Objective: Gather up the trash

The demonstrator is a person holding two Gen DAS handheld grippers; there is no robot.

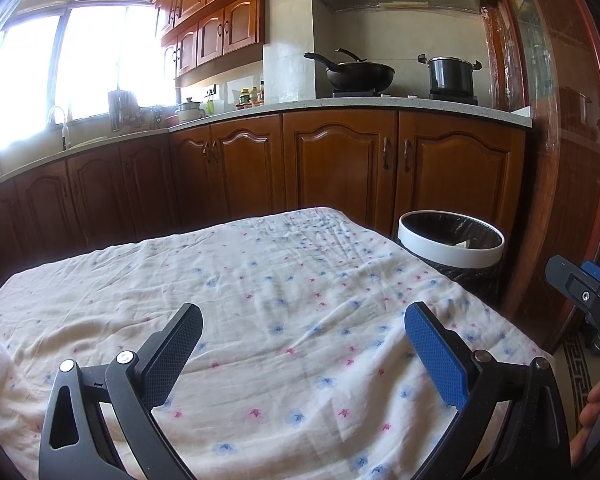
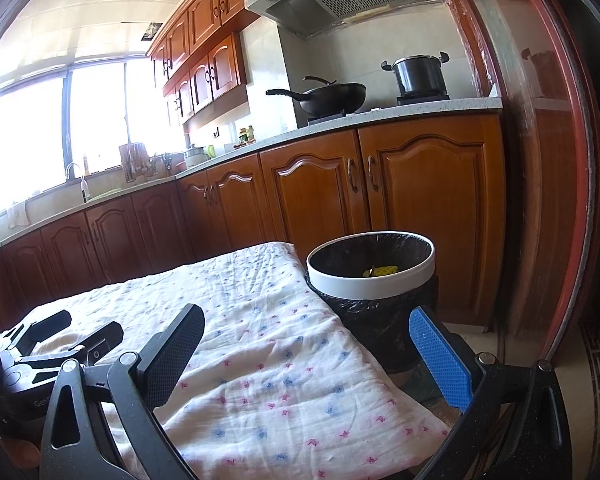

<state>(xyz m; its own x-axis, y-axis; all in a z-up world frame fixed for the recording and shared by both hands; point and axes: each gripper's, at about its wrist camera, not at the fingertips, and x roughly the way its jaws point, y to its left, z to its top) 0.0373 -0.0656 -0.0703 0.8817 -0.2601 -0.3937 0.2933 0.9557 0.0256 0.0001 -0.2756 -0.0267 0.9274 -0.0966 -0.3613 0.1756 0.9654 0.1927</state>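
Left wrist view: left tongs (image 1: 303, 354) spread, nothing held, over floral cloth (image 1: 260, 300) on worktop; right tongs (image 2: 307, 360) spread too, empty; bin (image 2: 370, 276) just beside worktop's far corner, yellow trash (image 2: 382, 270) inside.

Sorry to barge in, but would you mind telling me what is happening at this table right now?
A person is collecting trash with two handheld tools. Both the left tool and the right tool are open and hold nothing, above the table's flower-printed white cloth. No trash shows on the visible cloth. The white-rimmed bin with a black liner stands beside the table's far corner, with something yellow already inside.
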